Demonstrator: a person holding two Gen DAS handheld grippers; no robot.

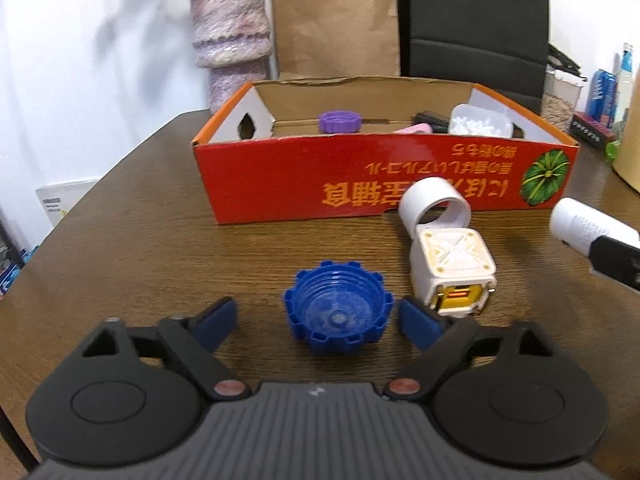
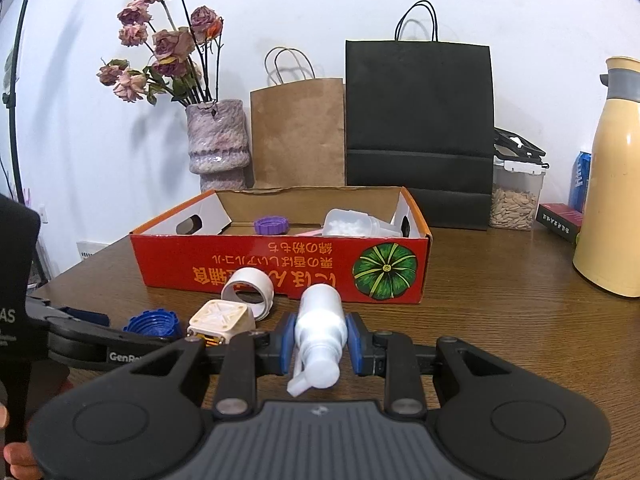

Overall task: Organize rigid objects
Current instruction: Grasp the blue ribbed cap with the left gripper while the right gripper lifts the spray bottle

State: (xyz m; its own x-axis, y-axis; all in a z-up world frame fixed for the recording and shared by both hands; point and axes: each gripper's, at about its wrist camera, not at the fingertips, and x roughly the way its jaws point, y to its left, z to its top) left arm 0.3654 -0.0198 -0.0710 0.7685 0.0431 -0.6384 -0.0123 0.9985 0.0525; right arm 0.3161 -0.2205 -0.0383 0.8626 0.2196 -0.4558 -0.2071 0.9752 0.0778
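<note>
Left hand-held gripper (image 1: 316,322): held spread wide, with the blue pads on either side of a blue threaded cap (image 1: 338,312); neither pad is seen touching the cap.
Right hand-held gripper (image 2: 319,342): clenched on a white spray bottle (image 2: 320,334), which is gripped at its body between the blue pads, nozzle end pointing back toward the camera.
Blue threaded cap: set open side up on the tabletop (image 1: 140,240), in front of the red cardboard box (image 1: 360,176) and apart from it.
White and yellow cube-shaped device (image 1: 452,270): laid on the tabletop just to the right of the blue cap, between the cap and the box.
White ring (image 1: 434,206): stood on edge, touching the far end of the cube-shaped device and close against the box's front wall.
Red cardboard box: open at the top, printed with upside-down orange characters and a green pumpkin picture.
Box contents: a purple cap (image 1: 340,121) toward the left, a clear container of white beads (image 1: 480,122) toward the right, a pink item and a dark item partly hidden between them.
Behind the box: a vase of dried roses (image 2: 218,140), a brown paper bag (image 2: 298,132) and a black paper bag (image 2: 418,120).
Far right of the tabletop: a cream thermos jug (image 2: 612,184) is seen in the right wrist view.
</note>
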